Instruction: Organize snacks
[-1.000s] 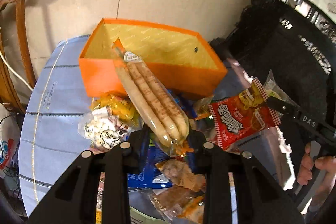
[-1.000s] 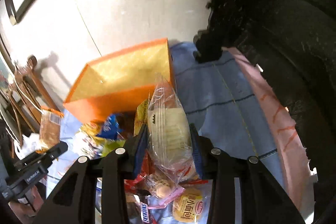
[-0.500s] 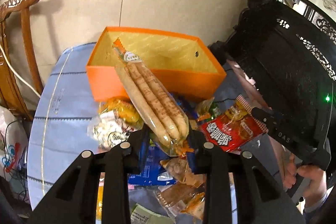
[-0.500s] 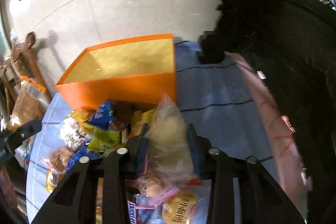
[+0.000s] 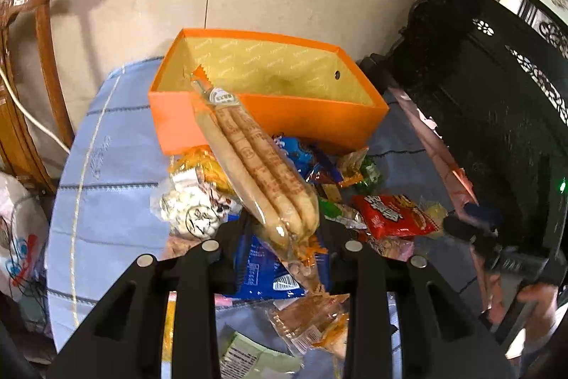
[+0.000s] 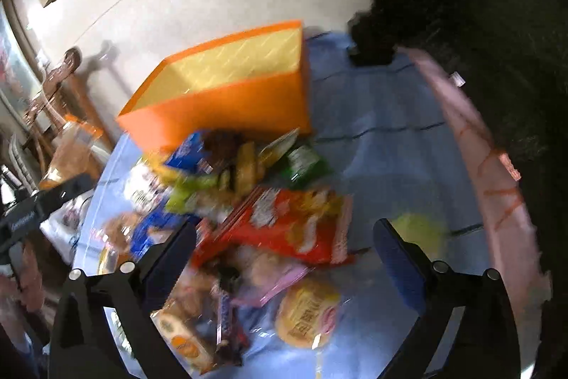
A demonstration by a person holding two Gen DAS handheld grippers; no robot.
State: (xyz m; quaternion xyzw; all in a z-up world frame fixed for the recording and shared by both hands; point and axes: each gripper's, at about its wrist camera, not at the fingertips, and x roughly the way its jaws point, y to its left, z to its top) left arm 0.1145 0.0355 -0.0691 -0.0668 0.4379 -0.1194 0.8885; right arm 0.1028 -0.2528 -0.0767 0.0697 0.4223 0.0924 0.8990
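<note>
Snacks (image 5: pixel 319 187) lie heaped ahead of both grippers, before the orange box (image 5: pixel 269 116). The left gripper (image 5: pixel 284 237) clamps a sausage pack (image 5: pixel 255 166) between its jaws; the right gripper (image 6: pixel 284 244), jaws just sprung wide, holds nothing over a red packet (image 6: pixel 294 222).

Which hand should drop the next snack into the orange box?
Left, probably. The left gripper is shut on the long sausage pack, whose far end already reaches over the orange box. The right gripper has just opened and holds nothing above the snack pile.

Orange box (image 5: pixel 269 116) interior open, snack pile (image 5: pixel 319 187) crowding its front
</note>
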